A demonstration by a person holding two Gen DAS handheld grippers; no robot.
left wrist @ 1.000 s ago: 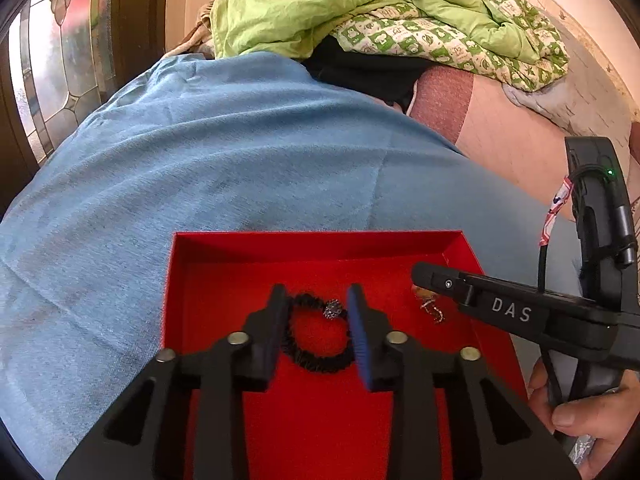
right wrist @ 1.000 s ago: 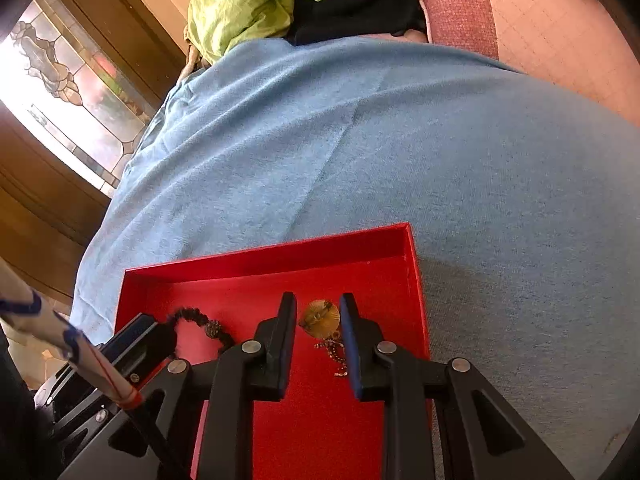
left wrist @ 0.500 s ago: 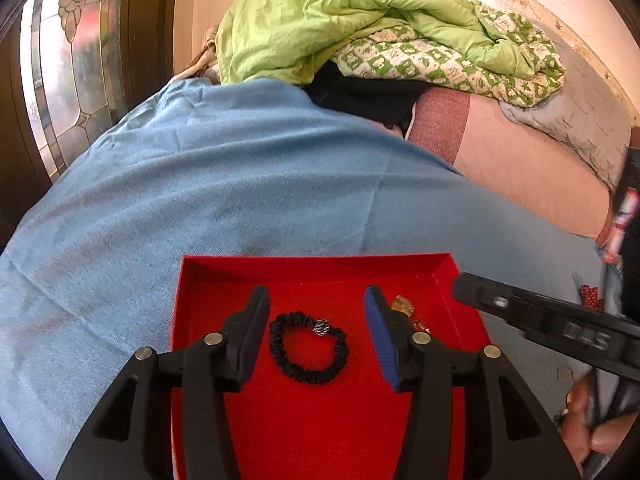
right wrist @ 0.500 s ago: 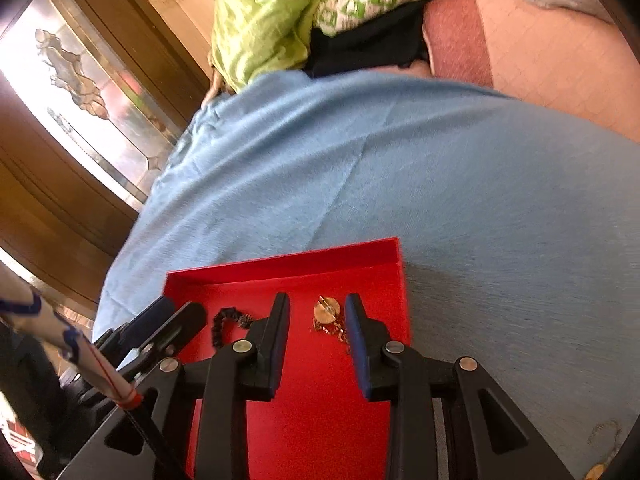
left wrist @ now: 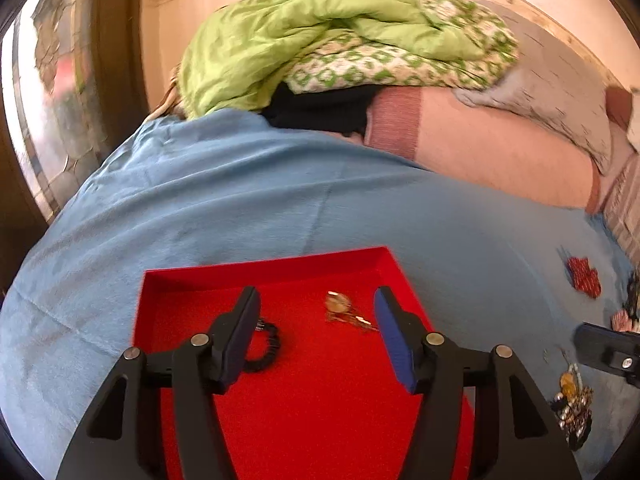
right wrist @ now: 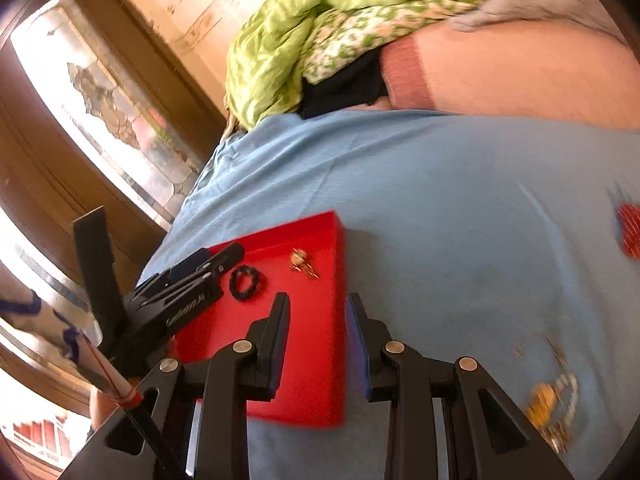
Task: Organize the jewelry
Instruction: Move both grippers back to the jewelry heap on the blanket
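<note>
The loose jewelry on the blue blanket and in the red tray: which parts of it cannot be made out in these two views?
- Gold pile, right wrist view: motion blur; pieces indistinguishable.
- Same pile, left wrist view: small, near the rim.
- Black bracelet, left wrist view: half hidden by the left hand-held gripper, whose jaws are opening.
- Red piece, right wrist view: cut off by the edge.

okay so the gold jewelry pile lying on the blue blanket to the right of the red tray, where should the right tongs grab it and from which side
Probably from above, on the chunky gold piece at the near end of the pile. It lies flat and tangled on the soft blue blanket, so a side approach would likely just push it. The thin chains trail away from it and look harder to pinch. The right tongs are open and empty.
</note>
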